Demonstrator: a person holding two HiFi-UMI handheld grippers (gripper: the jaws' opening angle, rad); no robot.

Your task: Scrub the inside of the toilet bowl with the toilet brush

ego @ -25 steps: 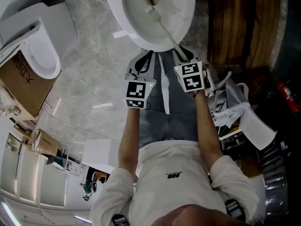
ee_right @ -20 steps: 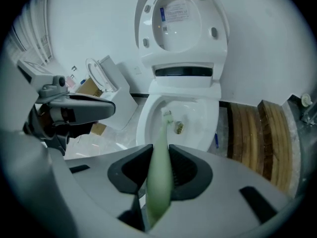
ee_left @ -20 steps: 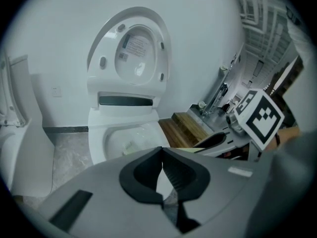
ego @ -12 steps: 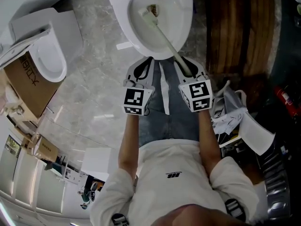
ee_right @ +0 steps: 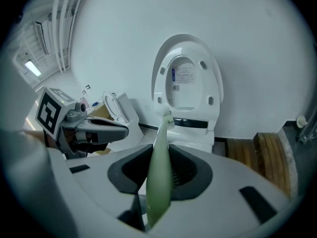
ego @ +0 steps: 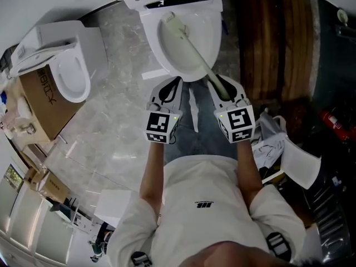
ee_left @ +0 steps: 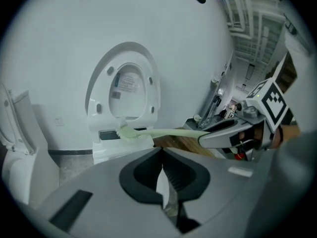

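Observation:
The white toilet bowl (ego: 207, 38) stands at the top centre of the head view, its lid (ee_right: 187, 83) raised against the wall. My right gripper (ego: 223, 89) is shut on the pale green toilet brush (ego: 192, 43). The handle (ee_right: 159, 182) runs out between the jaws. The brush head (ego: 169, 20) is at the back of the bowl, near the rim by the hinge. My left gripper (ego: 167, 90) hovers beside the right one, over the bowl's front edge, shut with nothing in it. From the left gripper view the brush (ee_left: 163, 132) crosses in front of the toilet.
A second white toilet (ego: 67, 74) stands on a cardboard box (ego: 41, 102) at the left. Dark wooden flooring (ego: 278, 43) lies right of the bowl. White bags and papers (ego: 272, 138) and a red canister (ego: 334, 121) crowd the right side. Grey marble floor (ego: 111, 110) spreads left.
The brush head has moved from beside the drain to the back of the bowl near the rim. Both grippers sit lower in the head view as more of the toilet shows.

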